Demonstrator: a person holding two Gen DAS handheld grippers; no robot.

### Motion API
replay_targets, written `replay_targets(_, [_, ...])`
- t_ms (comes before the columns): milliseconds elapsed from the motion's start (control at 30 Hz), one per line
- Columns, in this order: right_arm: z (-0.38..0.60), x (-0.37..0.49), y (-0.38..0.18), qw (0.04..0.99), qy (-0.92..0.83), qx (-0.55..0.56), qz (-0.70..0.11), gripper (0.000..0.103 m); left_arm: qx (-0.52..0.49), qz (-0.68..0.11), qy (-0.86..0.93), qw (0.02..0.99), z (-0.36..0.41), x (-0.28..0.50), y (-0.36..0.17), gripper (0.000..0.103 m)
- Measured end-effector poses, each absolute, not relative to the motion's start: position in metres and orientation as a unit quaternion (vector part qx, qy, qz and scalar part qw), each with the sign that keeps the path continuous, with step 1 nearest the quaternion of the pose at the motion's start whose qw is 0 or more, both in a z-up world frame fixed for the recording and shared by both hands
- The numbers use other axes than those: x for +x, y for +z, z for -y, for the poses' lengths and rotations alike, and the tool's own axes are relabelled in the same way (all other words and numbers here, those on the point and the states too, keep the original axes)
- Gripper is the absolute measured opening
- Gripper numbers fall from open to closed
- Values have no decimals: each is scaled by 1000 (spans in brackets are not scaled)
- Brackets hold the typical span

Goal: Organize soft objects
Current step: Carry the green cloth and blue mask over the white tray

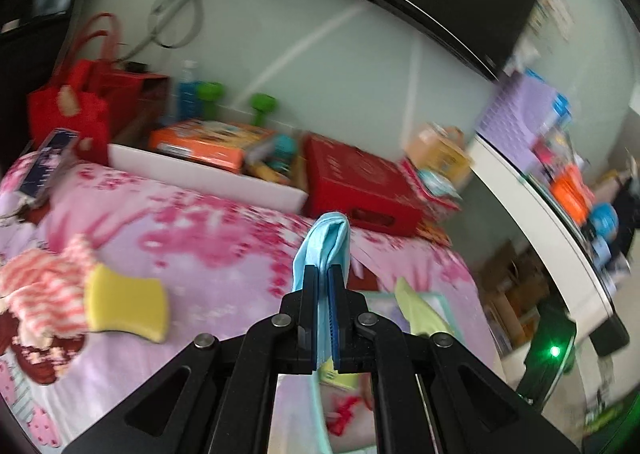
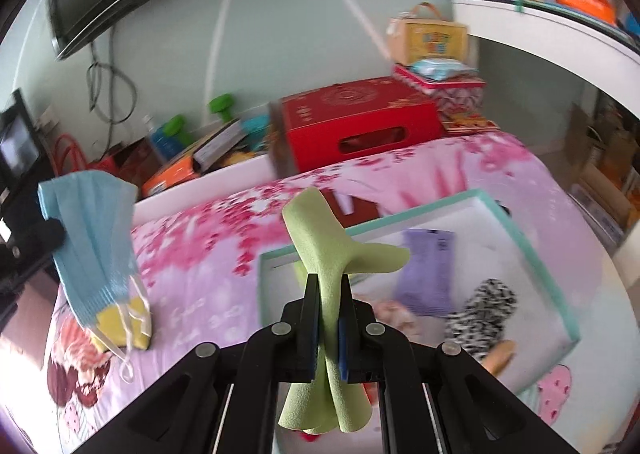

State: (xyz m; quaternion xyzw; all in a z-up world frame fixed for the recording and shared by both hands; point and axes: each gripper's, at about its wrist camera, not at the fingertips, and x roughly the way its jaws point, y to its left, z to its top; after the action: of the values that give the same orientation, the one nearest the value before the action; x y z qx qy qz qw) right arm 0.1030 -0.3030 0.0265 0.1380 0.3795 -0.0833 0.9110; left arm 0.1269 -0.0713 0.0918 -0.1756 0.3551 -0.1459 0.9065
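1. The left gripper [image 1: 323,274] is clamped on a mask [image 1: 326,242], a pale blue pleated face mask pinched flat between the blue pads, its folded top bulging above the fingertips.
2. In the right wrist view the same mask [image 2: 94,242] hangs in the air at the left, over the bed [image 2: 208,254]. Its pleats fan downward and its white ear loops [image 2: 130,338] dangle below the lower edge.
3. The right gripper [image 2: 330,286] is clenched on a cloth [image 2: 320,250], a soft light-green piece with a fuzzy, matte surface.
4. The cloth is bunched into folds: one lobe stands up above the fingertips, another sticks out to the right, and the rest droops beneath the jaws.
5. The cloth is held above the near left corner of a box [image 2: 532,250], a shallow white box with a teal rim that lies on the bed.
6. Inside the box lie a purple packet [image 2: 428,270] and a black-and-white fuzzy item [image 2: 480,306]; other pieces there are too blurred to tell.
7. On the pink flowered bedcover, a yellow sponge [image 1: 126,304] rests against a red-and-white striped cloth [image 1: 44,294], well apart from the box.
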Motion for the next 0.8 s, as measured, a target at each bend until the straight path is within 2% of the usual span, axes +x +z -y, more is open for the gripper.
replay_targets(400, [365,87,8,893,-158,171,-386,8,-124,-384,-266,875,170,128,69,4])
replay_targets(800, [378,92,-10,881,-177,162,-409,9,-152,-420,-305,841,200,144,27,4])
